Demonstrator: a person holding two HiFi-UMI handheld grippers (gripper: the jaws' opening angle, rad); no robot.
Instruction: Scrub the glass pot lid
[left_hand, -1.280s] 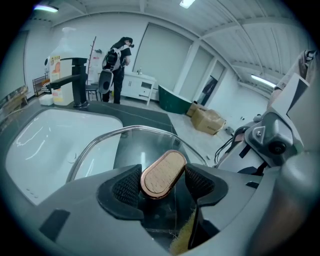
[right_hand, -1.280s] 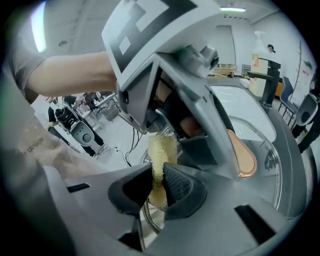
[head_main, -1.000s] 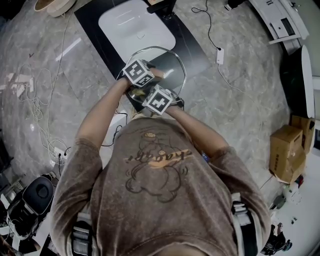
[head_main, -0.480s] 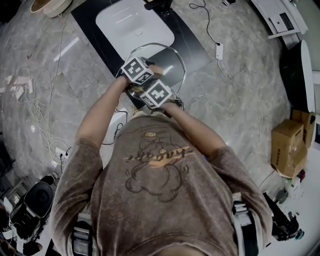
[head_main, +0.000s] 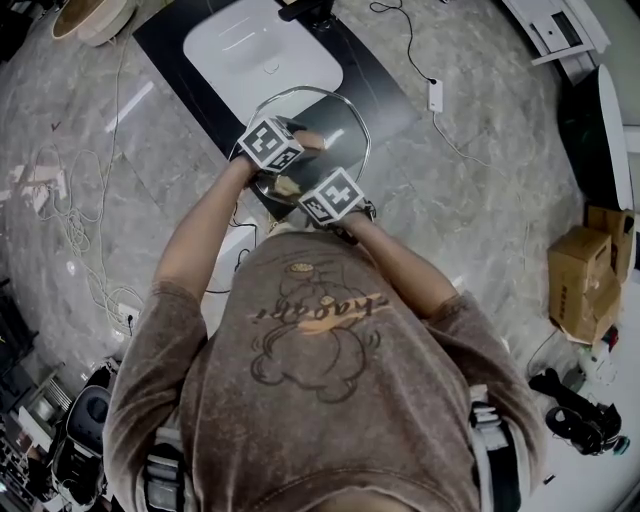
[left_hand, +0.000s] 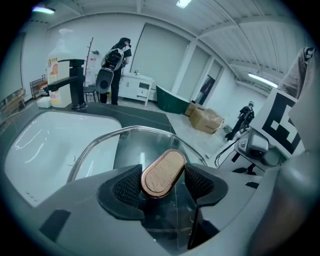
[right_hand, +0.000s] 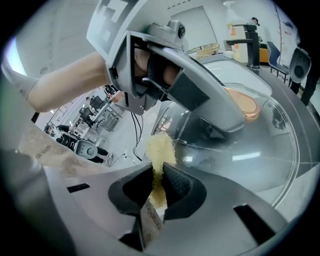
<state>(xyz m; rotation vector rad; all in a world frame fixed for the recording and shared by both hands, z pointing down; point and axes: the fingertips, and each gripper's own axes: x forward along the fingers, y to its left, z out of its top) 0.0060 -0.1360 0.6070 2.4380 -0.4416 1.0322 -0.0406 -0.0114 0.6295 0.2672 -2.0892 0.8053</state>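
Floor (head_main: 480, 210) of grey marble on every side, strewn with white cables (head_main: 70, 215), with a cardboard box (head_main: 580, 280) well off to the right. Black counter (head_main: 388, 103) laid slantwise across the top of the head view, with a white basin (head_main: 262, 55) sunk into its far half, a black tap (left_hand: 75, 85) at the far edge and a pale bottle (left_hand: 60, 70) just behind the tap. Glass lid (head_main: 335, 130) with a metal rim, held over the counter's near edge just beside the basin and seen clear through from both gripper views. Left gripper (left_hand: 162, 182) reaching over the lid from the near side, ribbed pads closed against both sides of the oval wooden knob (left_hand: 163, 172) at the lid's middle, gripping it. Right gripper (right_hand: 157, 182) just beside the left one, nearly touching it, jaws pinched tight on a yellow scrub pad (right_hand: 160, 150). Frayed top of that pad standing up out of the jaws, close against the glass by the lid's near rim.
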